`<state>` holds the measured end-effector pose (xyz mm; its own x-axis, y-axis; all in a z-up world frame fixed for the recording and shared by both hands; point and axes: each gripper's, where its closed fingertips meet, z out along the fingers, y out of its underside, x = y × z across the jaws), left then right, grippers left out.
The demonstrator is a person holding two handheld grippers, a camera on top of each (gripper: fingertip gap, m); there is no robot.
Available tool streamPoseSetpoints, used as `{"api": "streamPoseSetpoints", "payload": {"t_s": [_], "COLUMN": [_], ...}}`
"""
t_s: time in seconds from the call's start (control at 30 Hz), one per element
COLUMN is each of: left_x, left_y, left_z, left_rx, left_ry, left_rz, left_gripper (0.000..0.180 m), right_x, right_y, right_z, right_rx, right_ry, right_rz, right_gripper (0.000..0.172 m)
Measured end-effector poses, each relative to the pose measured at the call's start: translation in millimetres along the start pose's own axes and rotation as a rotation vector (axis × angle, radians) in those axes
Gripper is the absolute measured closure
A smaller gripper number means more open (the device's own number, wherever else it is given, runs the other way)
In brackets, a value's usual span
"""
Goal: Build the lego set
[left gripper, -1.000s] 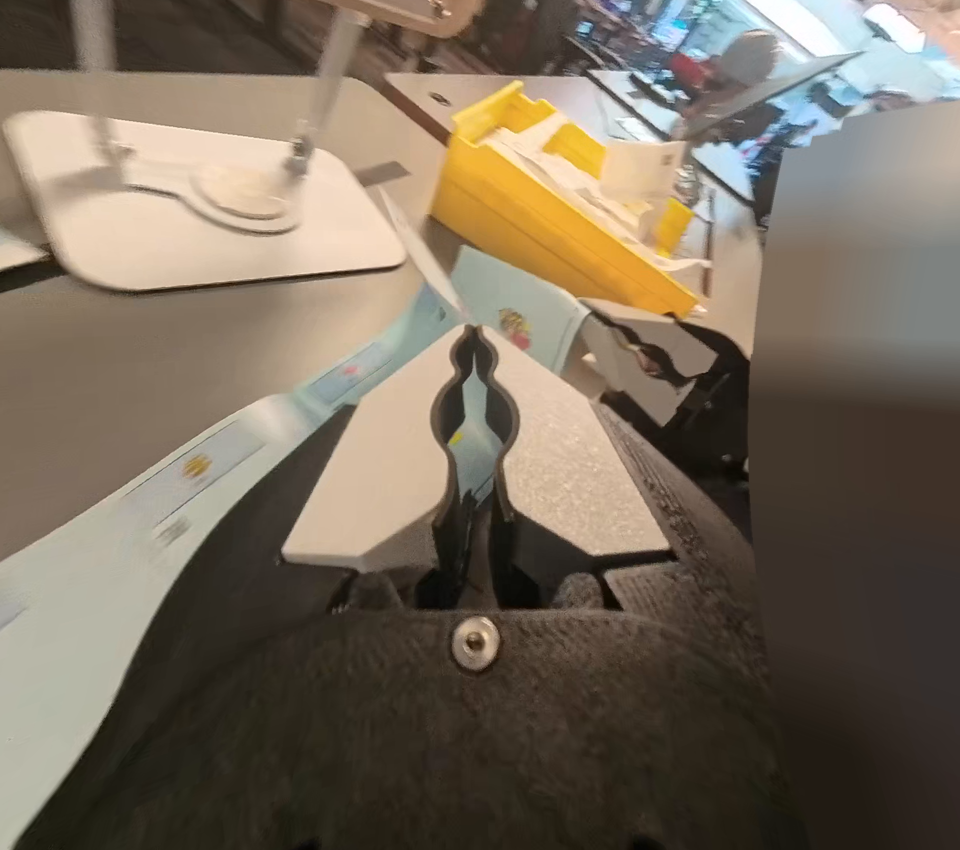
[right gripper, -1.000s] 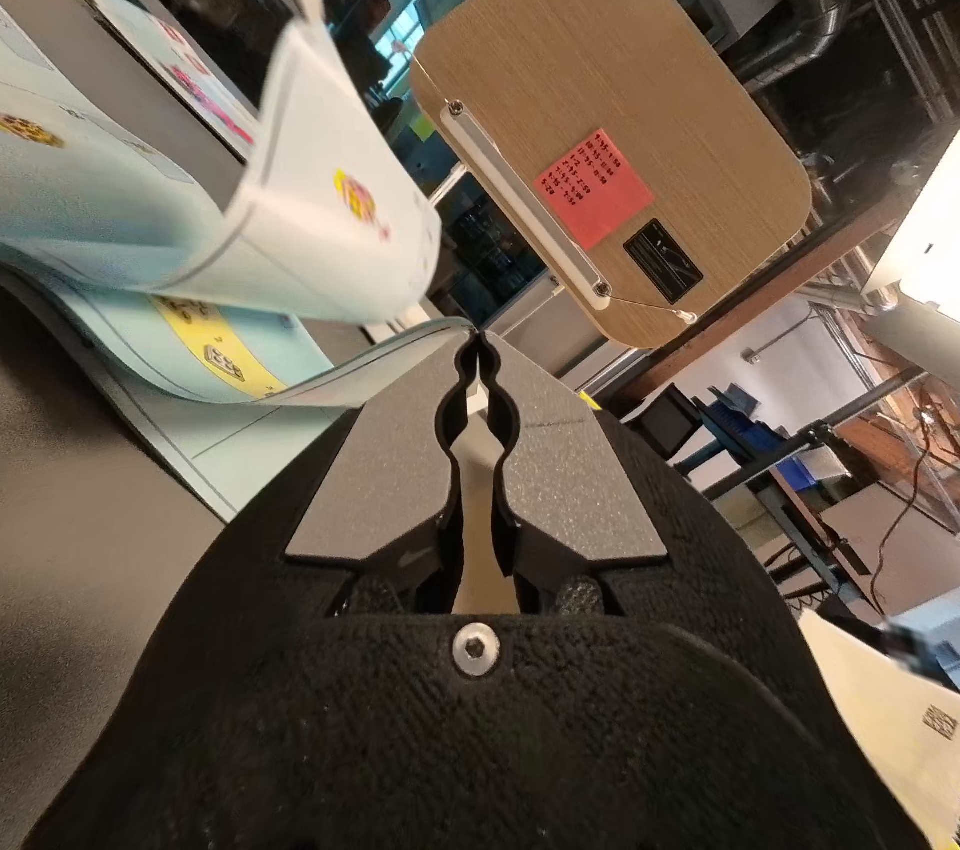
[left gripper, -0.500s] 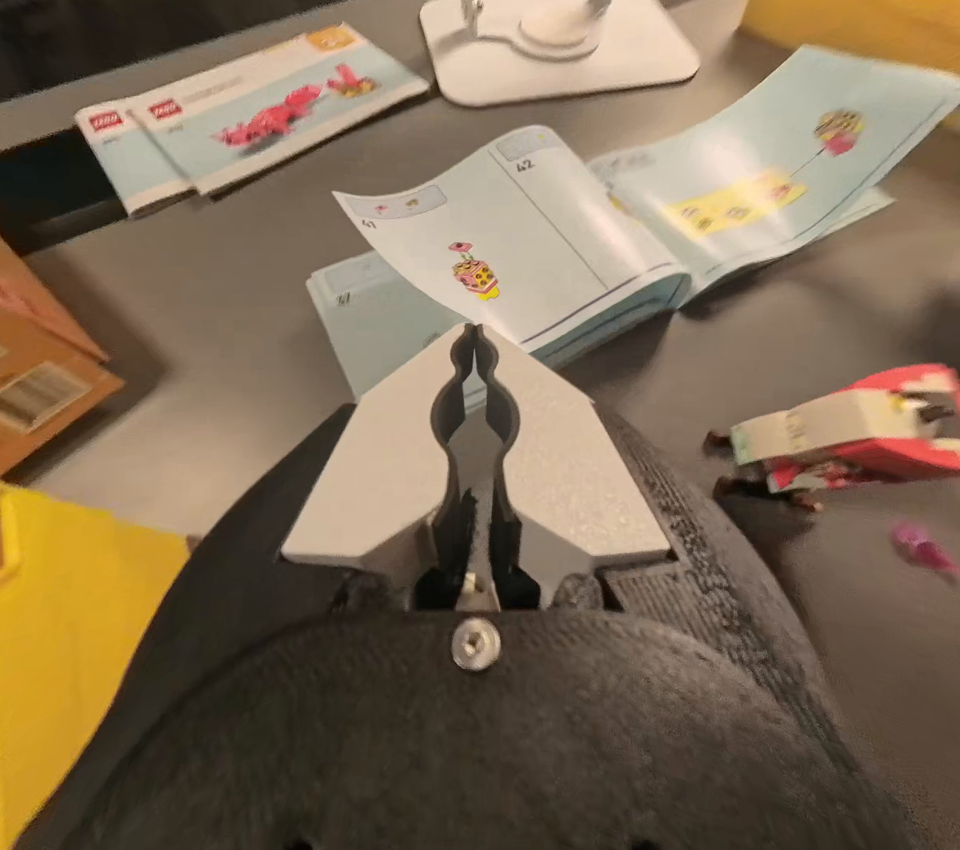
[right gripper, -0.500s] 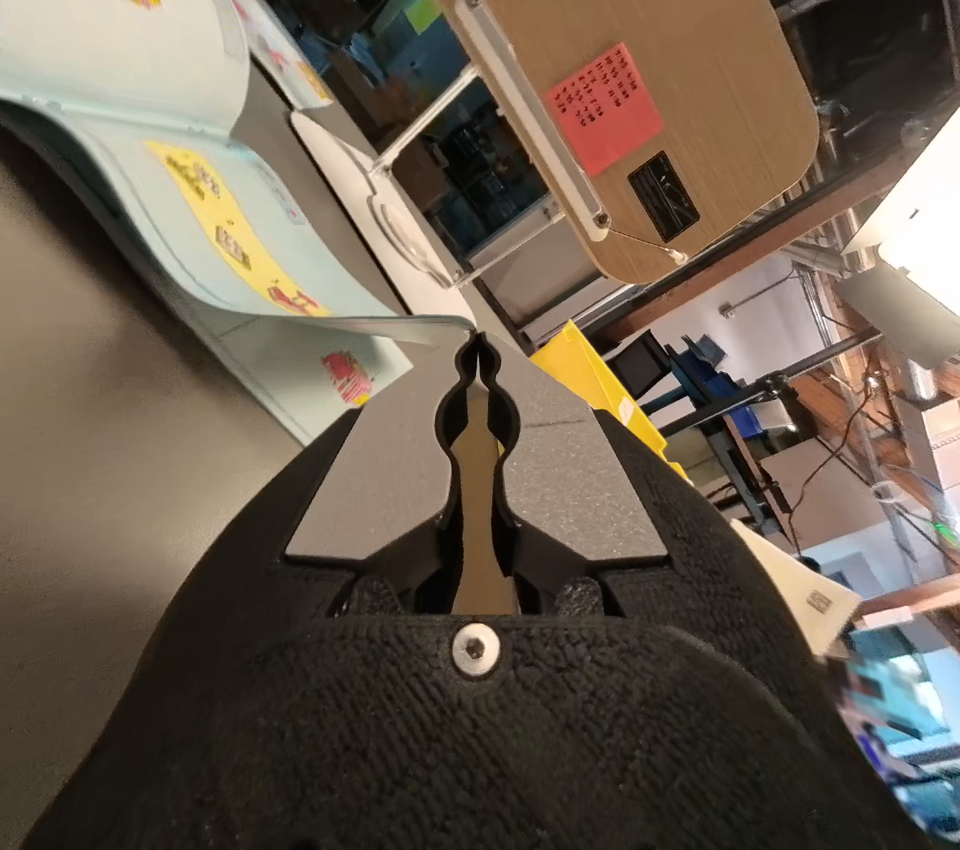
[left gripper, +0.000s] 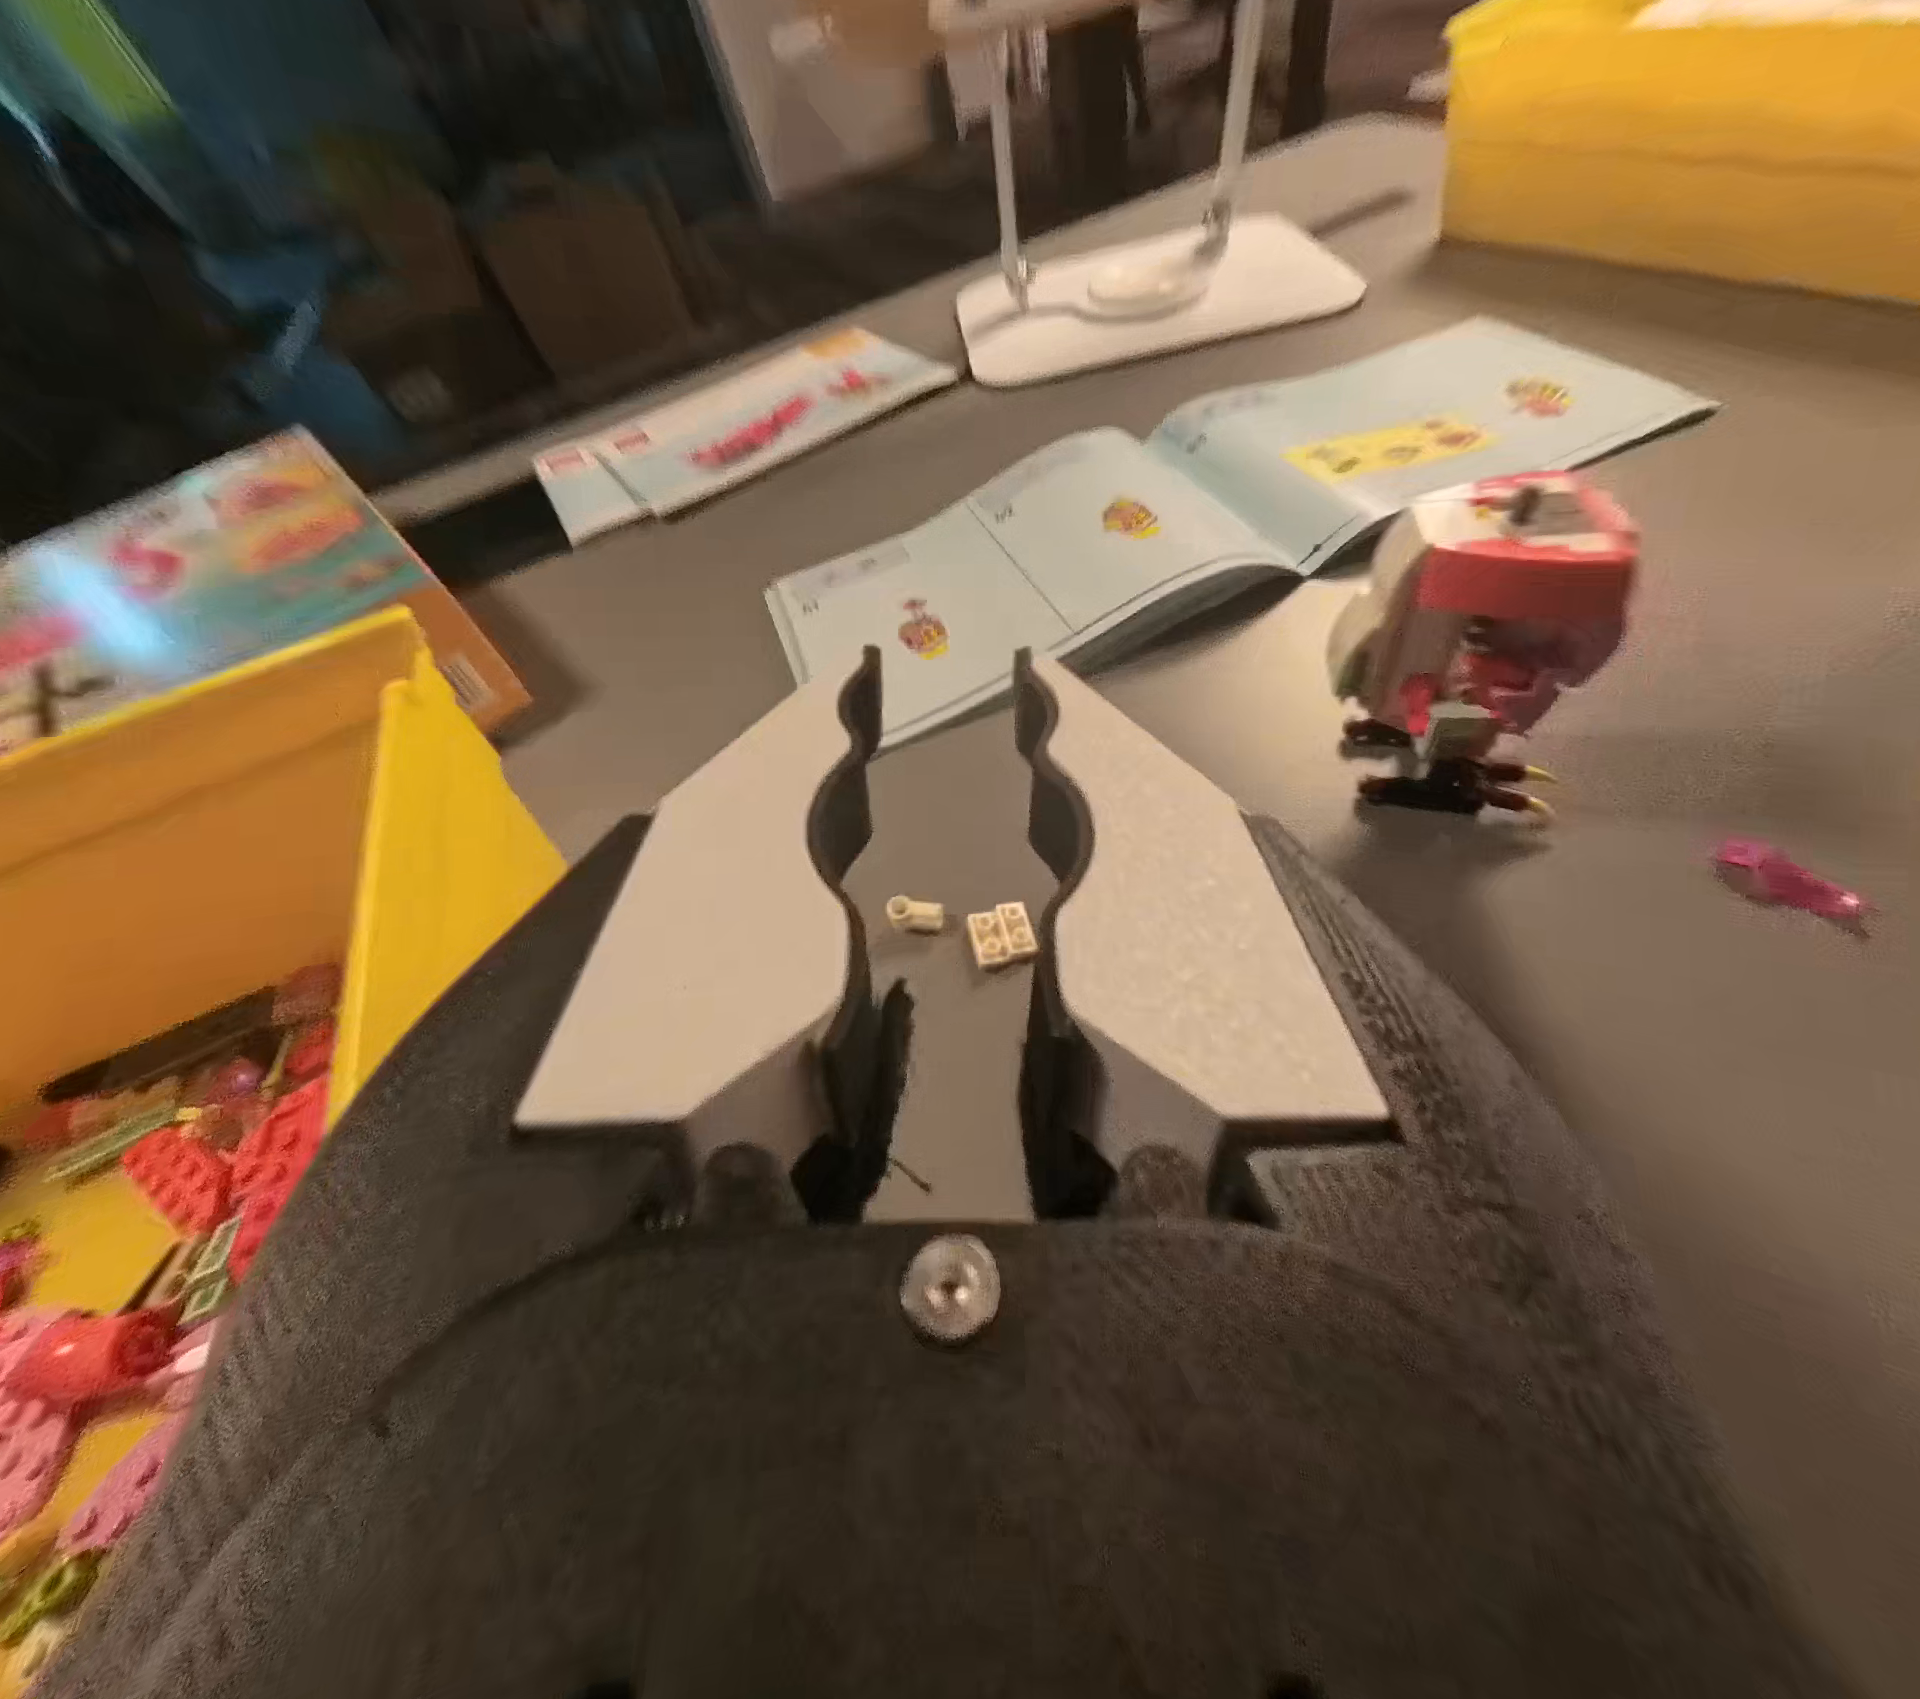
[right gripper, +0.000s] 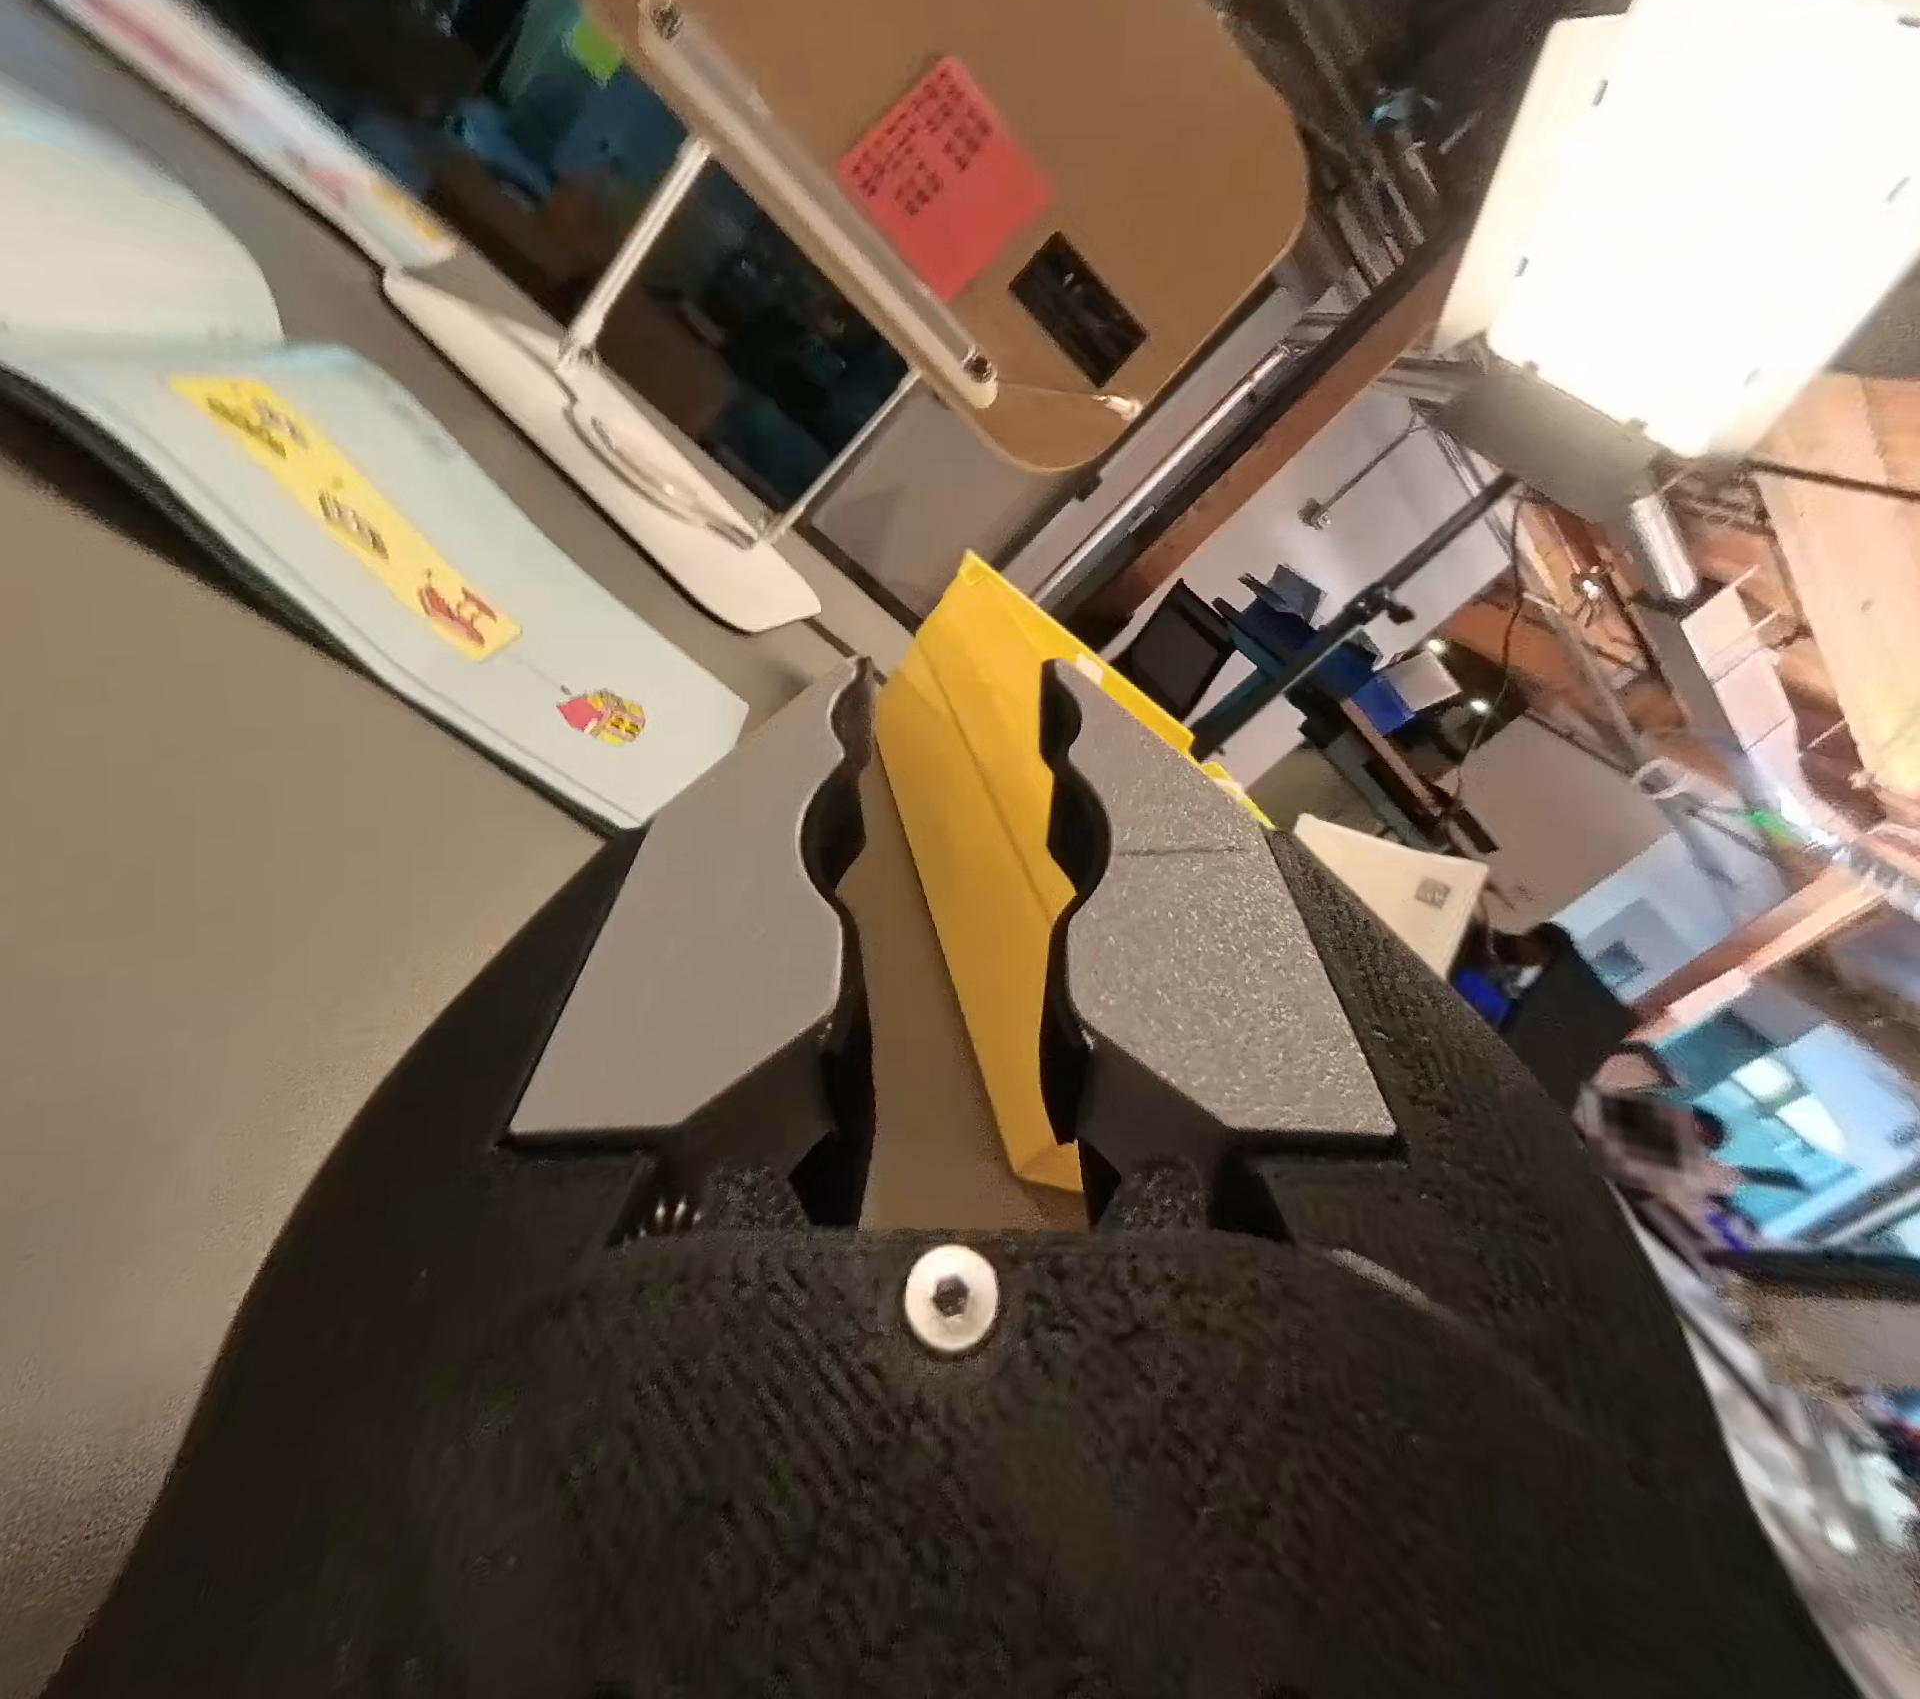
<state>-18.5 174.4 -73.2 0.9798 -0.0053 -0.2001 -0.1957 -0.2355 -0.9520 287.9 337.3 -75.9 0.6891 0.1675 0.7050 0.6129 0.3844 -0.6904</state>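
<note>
Grey table (left gripper: 1558, 1078) lies under our left tool (left gripper: 945, 673), whose fingers stand spread with nothing between them; two small tan bricks (left gripper: 961, 927) rest on the table below the gap, an open booklet (left gripper: 1091, 569) just ahead, a red-and-white brick model (left gripper: 1475, 621) to its right. Our right tool (right gripper: 956, 683) is likewise spread and bare, pointing at a yellow bin (right gripper: 977, 776) beyond it.

**Left view: jaws parted over loose bricks**

Left hand-held gripper (left gripper: 945, 683) holds nothing; two small cream bricks (left gripper: 961, 922) lie on grey surface (left gripper: 1558, 1078) below it. Open booklet (left gripper: 1143, 548) ahead. Red brick model (left gripper: 1475, 641) right. Yellow bin (left gripper: 260, 776) near left.
</note>
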Motion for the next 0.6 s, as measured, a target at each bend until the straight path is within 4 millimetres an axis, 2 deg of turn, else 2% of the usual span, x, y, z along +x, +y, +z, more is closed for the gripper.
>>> {"api": "streamPoseSetpoints", "payload": {"t_s": [0.07, 0.17, 0.37, 0.5, 0.6], "left_x": [6, 20, 40, 43, 37], "left_y": [-4, 4, 12, 16, 21], "left_z": [-20, -34, -28, -26, -23], "left_rx": [0.106, 0.208, 0.199, 0.183, 0.151], "left_ry": [-0.01, 0.017, 0.147, 0.153, 0.095], "left_rz": [0.029, 0.06, 0.058, 0.095, 0.148], "left_gripper": [0.158, 0.159, 0.158, 0.16, 0.163], "right_x": [7, 11, 10, 15, 13], "right_y": [-5, -7, 5, 9, 9], "right_z": [-7, -7, 4, 5, 4], "right_rx": [0.037, 0.054, 0.018, 0.011, 0.014], "right_ry": [0.014, 0.026, 0.008, 0.016, 0.004], "right_rz": [0.074, 0.108, 0.147, 0.187, 0.189], "right_gripper": [0.143, 0.149, 0.169, 0.172, 0.172]}}
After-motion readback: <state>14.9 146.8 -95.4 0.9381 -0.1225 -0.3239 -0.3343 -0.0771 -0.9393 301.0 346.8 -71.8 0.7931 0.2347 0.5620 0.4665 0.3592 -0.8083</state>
